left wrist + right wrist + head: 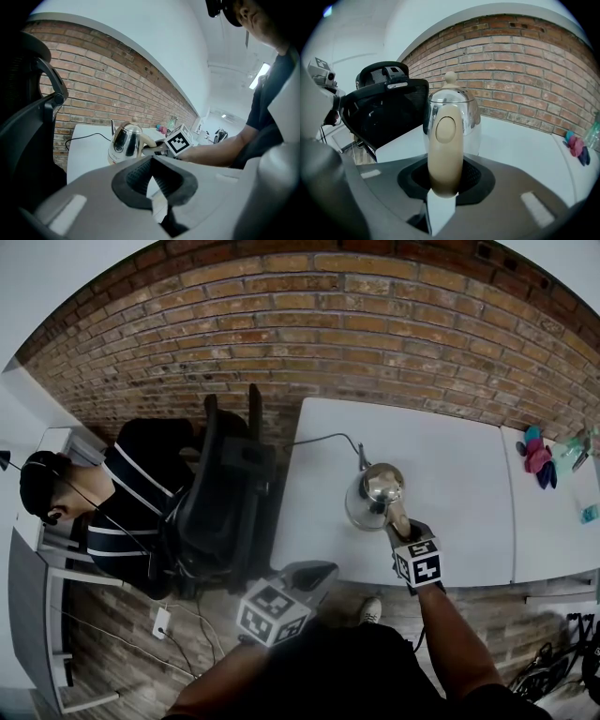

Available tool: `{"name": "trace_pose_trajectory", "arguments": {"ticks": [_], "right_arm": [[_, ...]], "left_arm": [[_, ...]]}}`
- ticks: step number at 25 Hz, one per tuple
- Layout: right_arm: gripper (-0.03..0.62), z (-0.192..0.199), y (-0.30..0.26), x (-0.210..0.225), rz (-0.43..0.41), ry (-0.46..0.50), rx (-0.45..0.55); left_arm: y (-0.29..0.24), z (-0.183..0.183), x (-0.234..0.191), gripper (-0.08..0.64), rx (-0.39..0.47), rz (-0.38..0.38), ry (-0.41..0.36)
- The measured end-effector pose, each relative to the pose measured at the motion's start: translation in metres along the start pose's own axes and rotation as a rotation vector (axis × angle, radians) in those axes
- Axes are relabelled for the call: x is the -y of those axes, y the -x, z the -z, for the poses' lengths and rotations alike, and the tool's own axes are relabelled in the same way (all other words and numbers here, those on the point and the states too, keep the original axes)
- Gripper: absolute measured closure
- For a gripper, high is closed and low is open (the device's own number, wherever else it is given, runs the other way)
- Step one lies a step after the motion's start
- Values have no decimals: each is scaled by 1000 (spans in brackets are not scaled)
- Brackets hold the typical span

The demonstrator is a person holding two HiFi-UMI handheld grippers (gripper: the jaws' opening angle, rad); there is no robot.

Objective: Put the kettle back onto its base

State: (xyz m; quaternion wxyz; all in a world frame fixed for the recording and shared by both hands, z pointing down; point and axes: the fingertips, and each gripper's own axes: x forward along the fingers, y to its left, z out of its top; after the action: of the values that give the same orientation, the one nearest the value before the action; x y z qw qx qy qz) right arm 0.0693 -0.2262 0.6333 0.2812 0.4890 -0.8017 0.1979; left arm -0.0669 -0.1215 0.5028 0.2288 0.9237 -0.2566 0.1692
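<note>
A shiny steel kettle (373,491) (124,140) (454,105) with a beige handle (446,140) stands upright near the front edge of the white table (450,512). Its base is hidden beneath it, and I cannot tell whether the two touch. A black cord (323,439) runs from under the kettle towards the wall. My right gripper (398,521) (446,176) is shut on the handle, which fills the gap between its pads. My left gripper (314,573) (152,161) hangs off the table's front left corner, its pads together and holding nothing.
A black office chair (230,493) stands against the table's left side, with a seated person (122,493) beyond it. A brick wall (375,343) backs the table. Small coloured items (539,457) lie on a second table at the far right.
</note>
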Motion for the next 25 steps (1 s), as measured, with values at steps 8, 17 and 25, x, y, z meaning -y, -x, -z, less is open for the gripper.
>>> {"name": "trace_pose_trajectory", "arguments": {"ticks": [8, 17, 25], "right_arm": [[476, 2, 0, 0, -7, 14, -1], [476, 5, -1, 2, 1, 18, -13], [472, 4, -1, 2, -2, 18, 2]], "left_arm": [[-2, -1, 3, 558, 2, 6, -4], [-5, -2, 7, 559, 2, 19, -8], [-3, -1, 8, 558, -2, 25, -11]]}}
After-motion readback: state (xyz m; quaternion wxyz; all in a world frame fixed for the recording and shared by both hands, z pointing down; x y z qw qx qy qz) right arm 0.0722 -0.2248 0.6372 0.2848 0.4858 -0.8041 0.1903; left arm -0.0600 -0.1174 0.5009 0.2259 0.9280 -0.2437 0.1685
